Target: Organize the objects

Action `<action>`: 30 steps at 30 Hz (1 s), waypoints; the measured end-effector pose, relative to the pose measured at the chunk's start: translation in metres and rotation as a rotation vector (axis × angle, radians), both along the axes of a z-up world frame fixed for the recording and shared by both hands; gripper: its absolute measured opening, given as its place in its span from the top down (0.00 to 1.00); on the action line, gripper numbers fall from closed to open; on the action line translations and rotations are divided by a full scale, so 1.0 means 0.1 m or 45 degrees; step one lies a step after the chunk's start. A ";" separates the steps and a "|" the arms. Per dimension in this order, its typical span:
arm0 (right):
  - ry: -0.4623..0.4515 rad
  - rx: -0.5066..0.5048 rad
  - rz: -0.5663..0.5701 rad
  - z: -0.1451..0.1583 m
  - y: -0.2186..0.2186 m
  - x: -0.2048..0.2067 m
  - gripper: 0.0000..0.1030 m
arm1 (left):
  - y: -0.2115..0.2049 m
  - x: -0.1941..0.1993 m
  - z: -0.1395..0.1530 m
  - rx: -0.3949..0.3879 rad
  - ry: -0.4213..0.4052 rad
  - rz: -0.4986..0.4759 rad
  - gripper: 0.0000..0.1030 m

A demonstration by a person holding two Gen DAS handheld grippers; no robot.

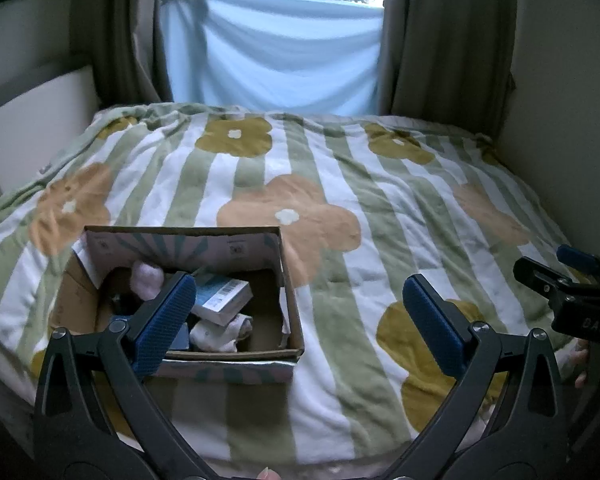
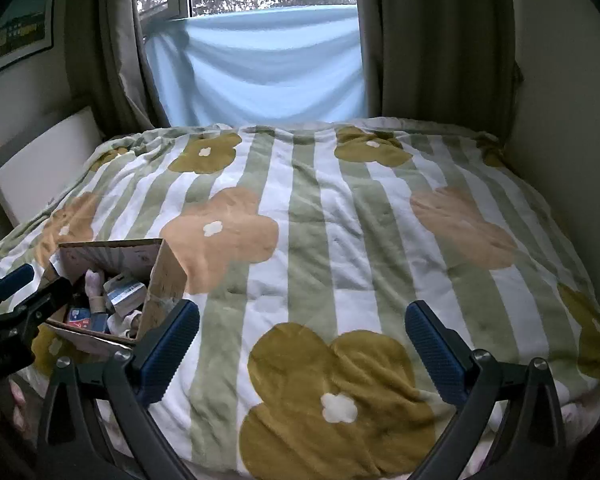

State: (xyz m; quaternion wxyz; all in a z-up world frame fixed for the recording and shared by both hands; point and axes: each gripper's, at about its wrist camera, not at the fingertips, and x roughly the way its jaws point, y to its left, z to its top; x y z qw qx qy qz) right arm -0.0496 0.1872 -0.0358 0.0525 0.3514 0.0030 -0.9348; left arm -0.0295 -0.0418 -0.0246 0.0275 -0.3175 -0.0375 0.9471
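Observation:
An open cardboard box (image 1: 288, 304) sits on the bed near its front left. In it lie a small white and blue carton (image 1: 220, 298), a pale pink soft item (image 1: 146, 278) and white socks (image 1: 220, 332). The box also shows in the right wrist view (image 2: 166, 276), with small blue and red packs (image 2: 80, 316) inside. My left gripper (image 1: 296, 320) is open and empty, its left finger in front of the box. My right gripper (image 2: 300, 340) is open and empty above the quilt, right of the box. It appears at the right edge of the left wrist view (image 1: 572, 280).
A quilt (image 2: 340, 220) with green stripes and big flowers covers the bed. A window with a blue sheet (image 1: 276, 52) and brown curtains stands behind. A white headboard panel (image 1: 32, 120) is at the left, a wall at the right.

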 end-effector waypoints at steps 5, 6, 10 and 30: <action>0.000 -0.002 -0.001 0.00 -0.01 0.00 0.01 | -0.03 -0.02 0.01 -0.005 -0.005 0.003 0.00; 0.001 -0.004 0.000 0.00 -0.01 -0.01 0.01 | -0.04 -0.03 0.02 -0.005 -0.006 0.004 0.00; 0.004 -0.005 0.000 0.01 -0.02 -0.01 0.01 | -0.04 -0.04 0.02 -0.007 -0.007 0.004 0.00; -0.001 0.003 -0.013 0.01 0.03 -0.07 0.01 | -0.01 -0.10 -0.10 -0.002 -0.036 -0.011 0.00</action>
